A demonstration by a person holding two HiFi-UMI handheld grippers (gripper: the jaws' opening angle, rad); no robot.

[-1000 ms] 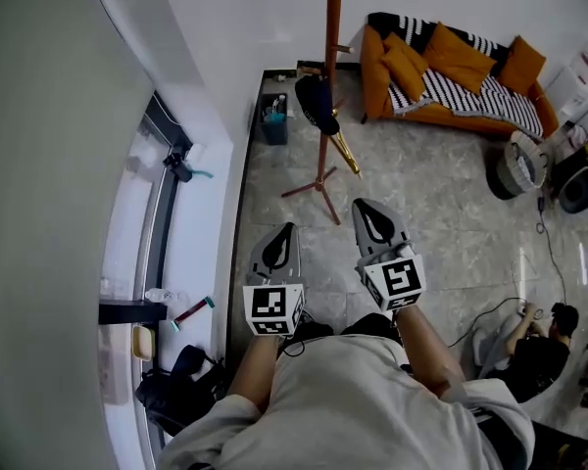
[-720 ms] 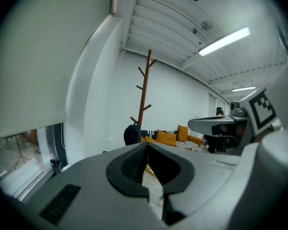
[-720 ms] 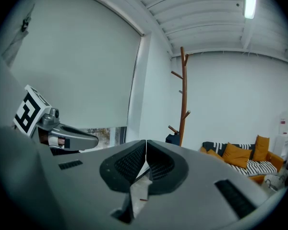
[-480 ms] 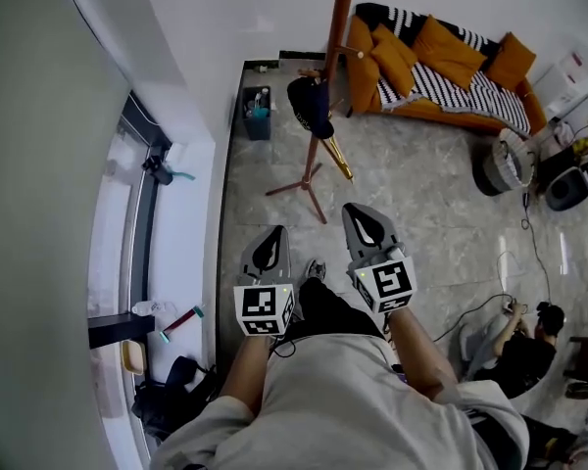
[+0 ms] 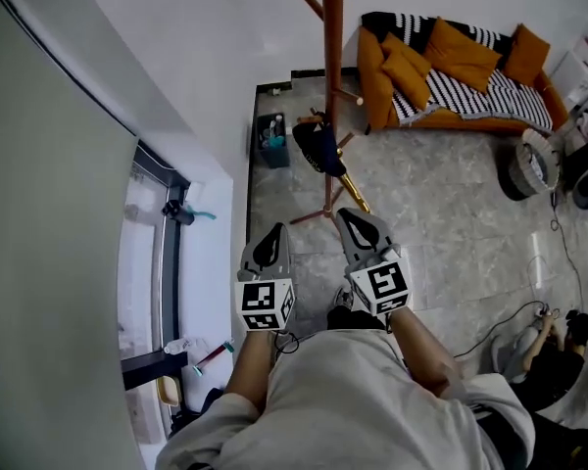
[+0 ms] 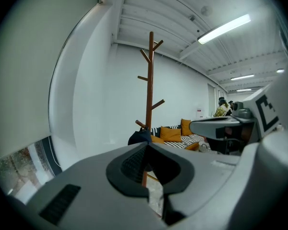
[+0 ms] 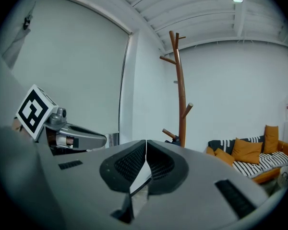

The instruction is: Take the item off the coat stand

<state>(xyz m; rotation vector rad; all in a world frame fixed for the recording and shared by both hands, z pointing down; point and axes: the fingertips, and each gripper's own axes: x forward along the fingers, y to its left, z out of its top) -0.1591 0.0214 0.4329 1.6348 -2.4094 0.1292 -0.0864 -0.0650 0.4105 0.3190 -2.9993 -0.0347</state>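
I have both claws clenched with nothing in them. The left claw [image 5: 278, 233] and right claw [image 5: 353, 215] sit side by side in front of me, pointing at the stand [image 5: 332, 57]. The dark cap [image 5: 318, 145] hangs on a low peg of the stand, ahead of both claws and untouched.

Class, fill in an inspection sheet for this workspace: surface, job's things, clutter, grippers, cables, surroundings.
Surface: grey marbled tile floor.
Job's things: tall brown wooden coat stand; dark cloth item hangs on a low peg, untouched.
Clutter: dark open box by the wall; round striped basket.
Grippers: left gripper and right gripper both shut, empty, short of the stand.
Cables: black cable across the floor.
Surroundings: orange sofa; white wall; seated person.
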